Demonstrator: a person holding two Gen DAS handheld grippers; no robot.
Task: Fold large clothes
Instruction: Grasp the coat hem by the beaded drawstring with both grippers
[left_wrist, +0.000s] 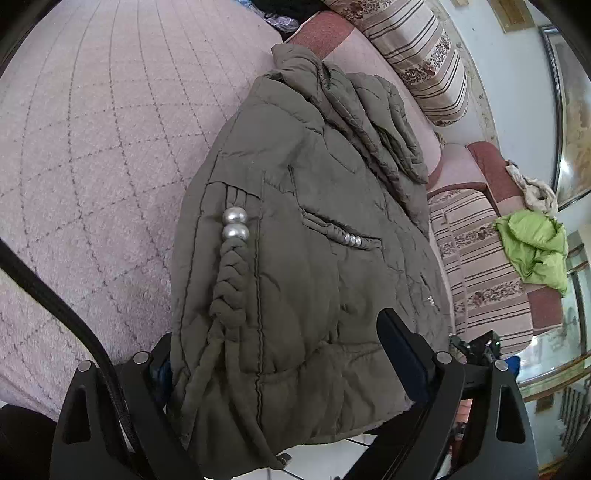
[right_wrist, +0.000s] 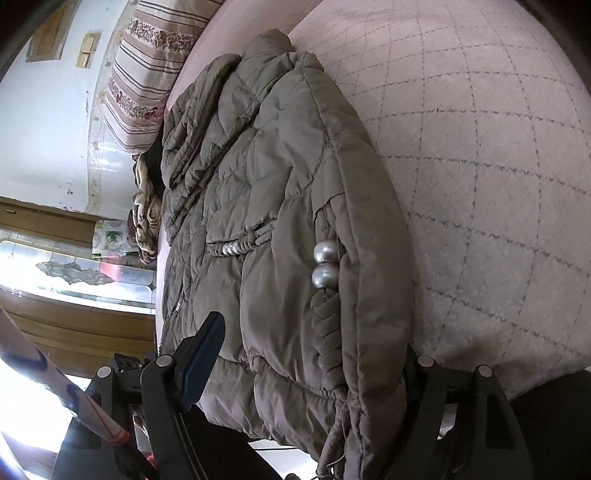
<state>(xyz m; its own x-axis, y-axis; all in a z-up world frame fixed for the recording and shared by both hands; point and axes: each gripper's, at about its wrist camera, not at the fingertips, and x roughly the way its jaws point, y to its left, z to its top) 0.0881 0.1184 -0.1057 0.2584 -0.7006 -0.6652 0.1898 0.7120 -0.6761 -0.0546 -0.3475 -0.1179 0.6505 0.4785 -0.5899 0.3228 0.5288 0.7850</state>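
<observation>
We see the olive padded jacket (left_wrist: 295, 236) lying folded on the pink quilted bed (left_wrist: 92, 147), cushions at two o'clock. Both grippers, left (left_wrist: 280, 354) and right (right_wrist: 314, 354), straddle its hem, jaws wide, not pressing.

Olive-green quilted puffer jacket (left_wrist: 306, 229) with silver pearl beads (left_wrist: 233, 223), pale pink cover (left_wrist: 92, 147) with grey diamond grid, beige brown-striped floral cushions (left_wrist: 417, 48), lime-green garment (left_wrist: 532, 247), black grippers
</observation>
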